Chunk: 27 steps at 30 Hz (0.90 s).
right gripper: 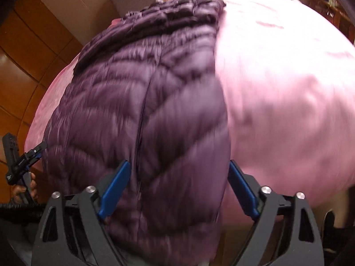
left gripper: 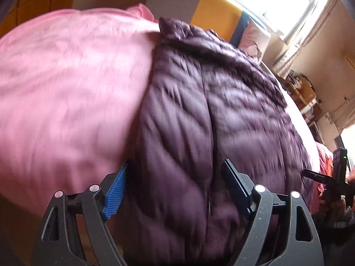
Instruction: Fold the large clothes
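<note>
A dark purple quilted puffer jacket (left gripper: 199,110) lies lengthwise on a pink bedsheet (left gripper: 66,88), its zipper seam running down the middle. My left gripper (left gripper: 176,173) is open, its blue pads spread over the jacket's near end. The jacket also shows in the right wrist view (right gripper: 155,110) on the pink sheet (right gripper: 288,88). My right gripper (right gripper: 178,173) is open, its pads spread over the jacket's near right part. Each gripper shows in the other's view: the right one (left gripper: 315,175) at the far right, the left one (right gripper: 35,150) at the far left. Both views are motion-blurred.
An orange and grey headboard (left gripper: 199,6) stands at the bed's far end. A bright window with curtains (left gripper: 277,2) and a cluttered shelf (left gripper: 304,88) are to the right. Brown floor tiles (right gripper: 26,55) lie left of the bed.
</note>
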Tool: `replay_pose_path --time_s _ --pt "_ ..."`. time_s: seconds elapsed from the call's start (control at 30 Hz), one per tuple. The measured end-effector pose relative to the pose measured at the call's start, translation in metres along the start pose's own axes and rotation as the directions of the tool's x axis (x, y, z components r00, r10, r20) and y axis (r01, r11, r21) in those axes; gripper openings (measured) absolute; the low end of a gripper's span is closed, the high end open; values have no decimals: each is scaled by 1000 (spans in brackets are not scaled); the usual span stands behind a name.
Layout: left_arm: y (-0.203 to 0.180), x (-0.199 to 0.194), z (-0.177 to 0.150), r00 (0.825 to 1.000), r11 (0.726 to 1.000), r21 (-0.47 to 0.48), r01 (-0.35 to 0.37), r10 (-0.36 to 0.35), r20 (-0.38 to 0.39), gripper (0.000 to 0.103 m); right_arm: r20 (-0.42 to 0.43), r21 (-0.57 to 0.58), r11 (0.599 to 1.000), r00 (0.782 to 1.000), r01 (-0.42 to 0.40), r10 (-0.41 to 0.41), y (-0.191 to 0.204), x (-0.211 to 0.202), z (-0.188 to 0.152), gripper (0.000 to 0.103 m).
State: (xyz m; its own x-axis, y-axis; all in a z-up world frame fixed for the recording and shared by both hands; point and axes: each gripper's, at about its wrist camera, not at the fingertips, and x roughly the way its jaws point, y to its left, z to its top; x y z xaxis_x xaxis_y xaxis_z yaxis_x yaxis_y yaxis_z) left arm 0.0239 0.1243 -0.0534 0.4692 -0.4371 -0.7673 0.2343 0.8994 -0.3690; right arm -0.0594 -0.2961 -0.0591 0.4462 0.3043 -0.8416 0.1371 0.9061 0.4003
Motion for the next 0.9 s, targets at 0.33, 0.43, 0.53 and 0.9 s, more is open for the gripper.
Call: replay_pose_path --time_s 0.33,0.43,0.53,0.9 --pt "-15 -18 -12 995 995 50 89 -87 -44 13 -30 -117 987 994 -110 107 29 -21 -4 13" --pt "-13 -43 8 978 979 0 204 -204 35 10 50 -138 971 978 -194 203 41 -48 15 11" --pt "-11 -62 32 948 953 -33 301 -296 117 9 147 -156 958 954 -240 263 50 -70 36 11" --pt "-28 -32 155 912 936 -6 352 -342 228 8 306 -38 966 917 -257 256 28 -61 170 11"
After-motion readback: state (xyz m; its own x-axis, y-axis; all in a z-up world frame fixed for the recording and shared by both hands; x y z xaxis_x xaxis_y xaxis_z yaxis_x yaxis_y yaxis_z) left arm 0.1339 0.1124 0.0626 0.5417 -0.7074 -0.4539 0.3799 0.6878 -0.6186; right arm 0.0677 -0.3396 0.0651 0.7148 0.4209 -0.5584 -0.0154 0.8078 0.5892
